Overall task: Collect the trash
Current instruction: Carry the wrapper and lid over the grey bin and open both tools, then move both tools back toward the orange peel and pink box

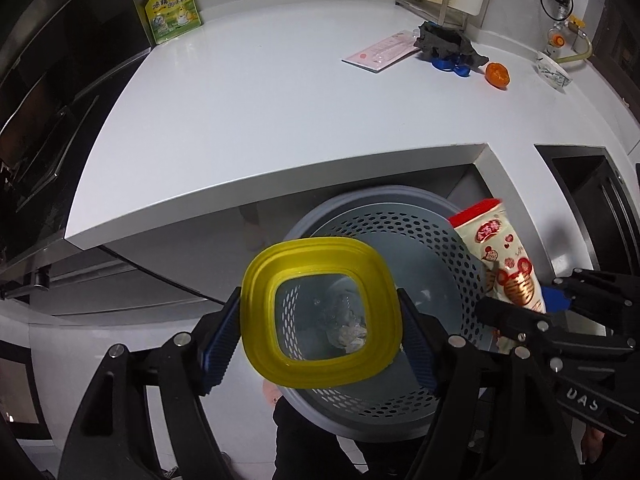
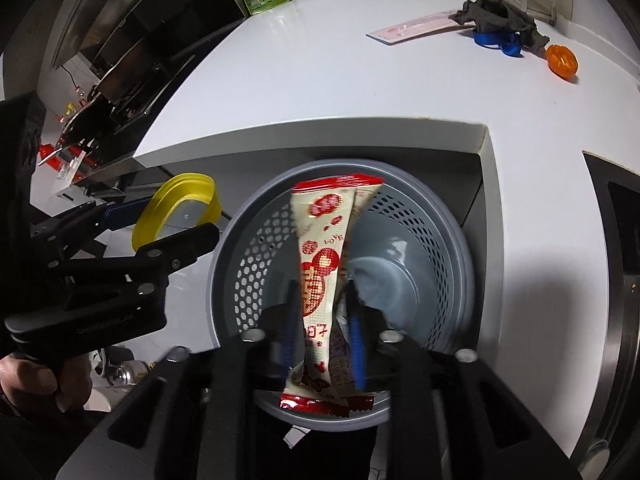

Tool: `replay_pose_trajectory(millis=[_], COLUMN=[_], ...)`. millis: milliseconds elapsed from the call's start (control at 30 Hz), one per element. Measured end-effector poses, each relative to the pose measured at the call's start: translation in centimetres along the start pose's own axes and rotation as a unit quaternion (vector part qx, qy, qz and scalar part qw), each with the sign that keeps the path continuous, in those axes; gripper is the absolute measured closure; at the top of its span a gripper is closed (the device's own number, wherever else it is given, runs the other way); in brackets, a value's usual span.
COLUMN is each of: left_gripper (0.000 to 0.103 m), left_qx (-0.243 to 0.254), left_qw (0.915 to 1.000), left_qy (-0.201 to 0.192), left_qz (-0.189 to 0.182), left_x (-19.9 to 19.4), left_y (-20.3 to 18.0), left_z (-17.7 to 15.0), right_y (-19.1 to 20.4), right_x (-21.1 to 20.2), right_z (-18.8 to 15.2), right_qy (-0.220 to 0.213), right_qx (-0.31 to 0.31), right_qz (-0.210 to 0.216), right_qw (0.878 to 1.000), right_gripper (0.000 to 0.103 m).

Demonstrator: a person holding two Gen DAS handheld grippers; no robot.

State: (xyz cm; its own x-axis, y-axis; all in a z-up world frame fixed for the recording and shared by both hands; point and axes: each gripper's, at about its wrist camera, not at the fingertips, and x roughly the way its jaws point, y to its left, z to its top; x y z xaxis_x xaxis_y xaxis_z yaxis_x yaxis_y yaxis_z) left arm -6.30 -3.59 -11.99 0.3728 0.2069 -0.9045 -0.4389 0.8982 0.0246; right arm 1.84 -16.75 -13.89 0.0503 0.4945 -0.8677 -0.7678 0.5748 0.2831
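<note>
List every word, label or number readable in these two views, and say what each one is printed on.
"DAS": raised letters on the black body of the right gripper, left wrist view.
"LOVE": small red print on the cream and red snack wrapper, right wrist view; its red Chinese characters are too warped to quote.
Green and yellow seasoning pouch on the white counter: large Chinese characters, too blurred to quote.
Pink flat card: print too small.
Left gripper body: embossed line, unreadable.

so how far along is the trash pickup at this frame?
Done: crumpled clear trash already lies in the grey bin.
In hand: the left gripper holds a yellow lid over the bin; a red-and-white wrapper stands between the right gripper fingers above it, pad contact unclear.
Left: the orange peel, pink packet and grey cloth remain on the counter.
</note>
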Motion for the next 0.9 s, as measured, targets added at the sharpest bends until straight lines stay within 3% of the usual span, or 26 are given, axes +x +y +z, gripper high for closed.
replay_pose_trajectory(millis=[100,267,900], left_gripper=[0.023,0.02,0.02], left_qx=[-0.004,-0.011,-0.006], left_qw=[1.0,0.9999,0.9999], left_qy=[0.001,0.002,-0.011], left_qz=[0.004,0.006,0.01], left_x=[0.0,0.0,-0.5], left_y=[0.3,0.6,0.6], left_z=[0.0,0.2,1.2], right_y=[0.1,-0.4,-0.8], right_x=[-0.1,-0.2,-0.8], right_z=[-0.1,0.0,1.0], right_qy=[-0.003,-0.003,-0.016], right_qx=[-0.005,0.002,0.006], right_qz=[-0.007,-0.005,-0.007], right_qw=[1.0,1.0,1.0], right_gripper=[0.062,0.062,0.062])
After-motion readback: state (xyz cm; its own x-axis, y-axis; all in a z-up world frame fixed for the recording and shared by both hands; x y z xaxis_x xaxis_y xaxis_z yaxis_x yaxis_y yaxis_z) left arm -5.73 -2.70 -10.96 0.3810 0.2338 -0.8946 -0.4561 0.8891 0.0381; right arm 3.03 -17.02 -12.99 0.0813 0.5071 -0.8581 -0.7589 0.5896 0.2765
